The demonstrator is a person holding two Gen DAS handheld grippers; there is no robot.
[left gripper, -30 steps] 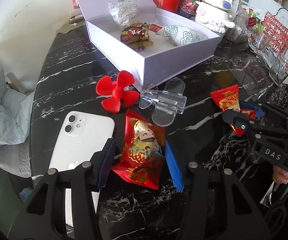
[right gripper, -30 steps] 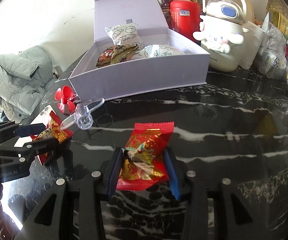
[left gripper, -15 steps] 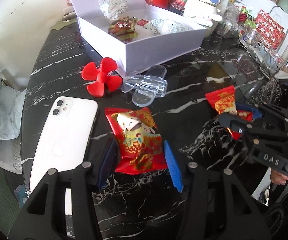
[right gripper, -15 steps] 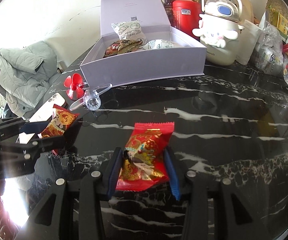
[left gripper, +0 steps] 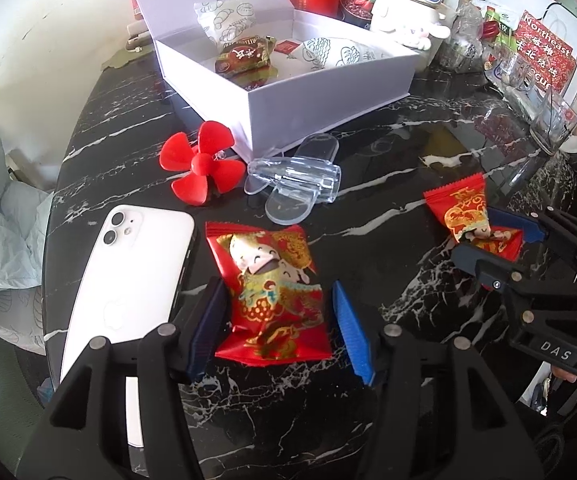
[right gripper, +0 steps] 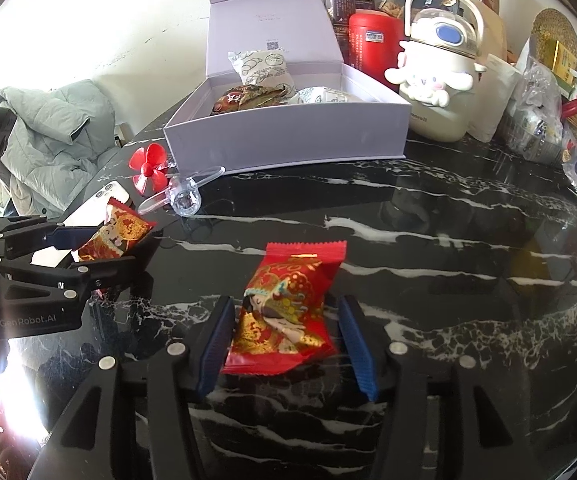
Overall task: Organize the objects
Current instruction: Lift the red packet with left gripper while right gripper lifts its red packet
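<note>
We find each red snack packet [left gripper: 274, 296] [right gripper: 286, 310] lying on the black marble table [right gripper: 428, 248] between just-opened, released jaws, long axis toward 12 o'clock, with the open box [right gripper: 288, 136] at 12 o'clock.

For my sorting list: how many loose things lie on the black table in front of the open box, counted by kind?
Red snack packets: 2
Red propeller: 1
Clear plastic piece: 1
White phone: 1
Total: 5
</note>
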